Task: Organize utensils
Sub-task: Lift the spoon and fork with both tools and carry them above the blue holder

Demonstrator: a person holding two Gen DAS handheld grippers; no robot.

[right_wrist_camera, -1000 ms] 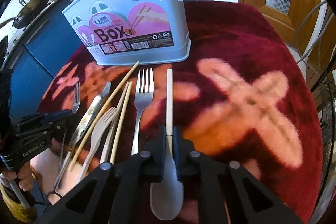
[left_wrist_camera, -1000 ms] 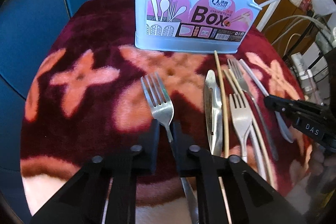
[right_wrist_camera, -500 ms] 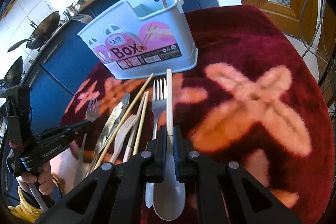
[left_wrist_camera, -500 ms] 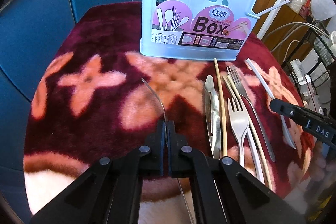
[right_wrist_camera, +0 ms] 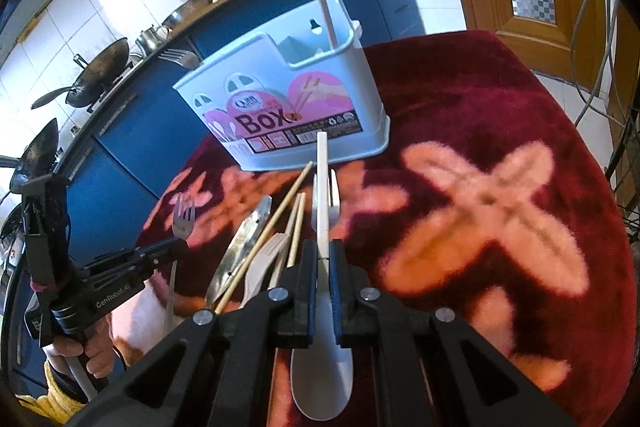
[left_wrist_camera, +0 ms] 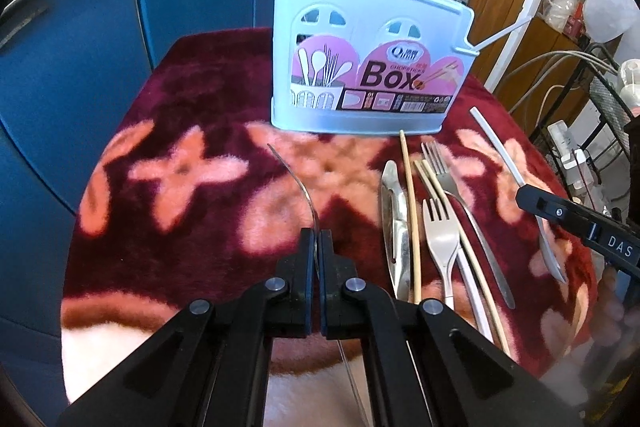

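Observation:
A pale blue utensil box (left_wrist_camera: 368,67) stands at the far side of the table; the right wrist view shows it (right_wrist_camera: 280,115) with a chopstick (right_wrist_camera: 322,11) and a fork (right_wrist_camera: 178,57) standing in it. My left gripper (left_wrist_camera: 318,247) is shut on a steel fork (left_wrist_camera: 296,179), seen edge-on and lifted above the cloth. My right gripper (right_wrist_camera: 323,263) is shut on a white plastic spoon (right_wrist_camera: 322,307), handle pointing toward the box, raised off the table. The left gripper with its fork (right_wrist_camera: 182,221) shows in the right wrist view too.
A knife (left_wrist_camera: 394,223), chopsticks (left_wrist_camera: 410,203) and two more forks (left_wrist_camera: 440,235) lie in a row on the red flowered cloth (left_wrist_camera: 192,155), right of my left gripper. Blue cabinets (left_wrist_camera: 80,47) stand behind the table, cables and a rack at the right.
Both grippers have lifted their utensils off the cloth. The left one closed on the fork and turned it on edge. The right one rose with the spoon.

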